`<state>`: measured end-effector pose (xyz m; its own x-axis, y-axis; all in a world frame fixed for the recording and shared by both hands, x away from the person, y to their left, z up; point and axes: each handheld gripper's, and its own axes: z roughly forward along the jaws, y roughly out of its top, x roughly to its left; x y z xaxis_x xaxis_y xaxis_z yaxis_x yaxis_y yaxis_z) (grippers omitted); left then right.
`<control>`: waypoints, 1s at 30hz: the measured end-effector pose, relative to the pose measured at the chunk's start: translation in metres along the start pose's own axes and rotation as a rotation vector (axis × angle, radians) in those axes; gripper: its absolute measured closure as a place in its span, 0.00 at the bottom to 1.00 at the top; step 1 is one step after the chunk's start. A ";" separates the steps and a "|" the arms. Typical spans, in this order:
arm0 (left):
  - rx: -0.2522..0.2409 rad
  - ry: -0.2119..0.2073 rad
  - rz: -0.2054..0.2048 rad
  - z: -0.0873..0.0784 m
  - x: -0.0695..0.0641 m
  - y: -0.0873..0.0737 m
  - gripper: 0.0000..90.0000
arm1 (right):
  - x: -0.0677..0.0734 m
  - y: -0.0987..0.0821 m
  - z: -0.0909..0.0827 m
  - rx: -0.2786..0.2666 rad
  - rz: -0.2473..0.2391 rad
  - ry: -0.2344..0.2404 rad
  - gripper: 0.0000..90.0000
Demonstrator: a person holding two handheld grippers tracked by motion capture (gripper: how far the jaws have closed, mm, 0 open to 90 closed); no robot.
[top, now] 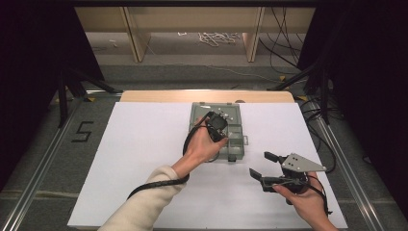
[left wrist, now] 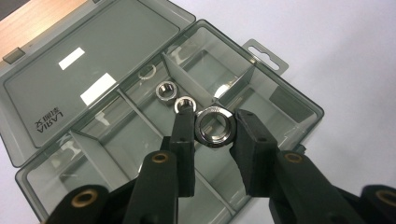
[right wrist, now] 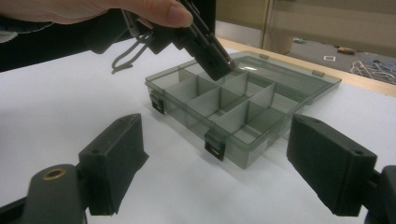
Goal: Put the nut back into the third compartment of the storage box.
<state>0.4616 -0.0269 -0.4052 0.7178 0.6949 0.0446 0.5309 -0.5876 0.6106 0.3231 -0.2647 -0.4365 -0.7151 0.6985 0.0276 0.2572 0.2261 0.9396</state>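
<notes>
Three metal nuts (left wrist: 214, 127), one washer (left wrist: 147, 72), one open plastic box (left wrist: 42, 84), two tools (top: 269, 168).

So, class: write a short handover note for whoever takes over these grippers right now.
Left gripper: shut on a large hex nut, held above the open compartment box.
Right gripper: open, holding nothing, on the white sheet beside the box.
In the box: two smaller nuts and a ring lie in one compartment.
Done: lid open, large nut gripped.
Left: probably set that nut into a compartment, then close the lid.
</notes>
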 end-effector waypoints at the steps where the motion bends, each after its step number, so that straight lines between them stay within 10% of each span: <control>1: -0.003 0.002 -0.002 0.001 0.000 0.000 0.78 | 0.001 0.000 0.000 0.008 0.011 0.004 0.22; 30: 0.007 0.015 -0.001 0.020 0.006 0.005 0.78 | 0.000 0.000 0.000 0.012 0.013 0.004 0.22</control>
<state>0.4776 -0.0343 -0.4175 0.7104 0.7015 0.0559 0.5348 -0.5898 0.6051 0.3226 -0.2646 -0.4366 -0.7140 0.6989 0.0413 0.2741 0.2247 0.9351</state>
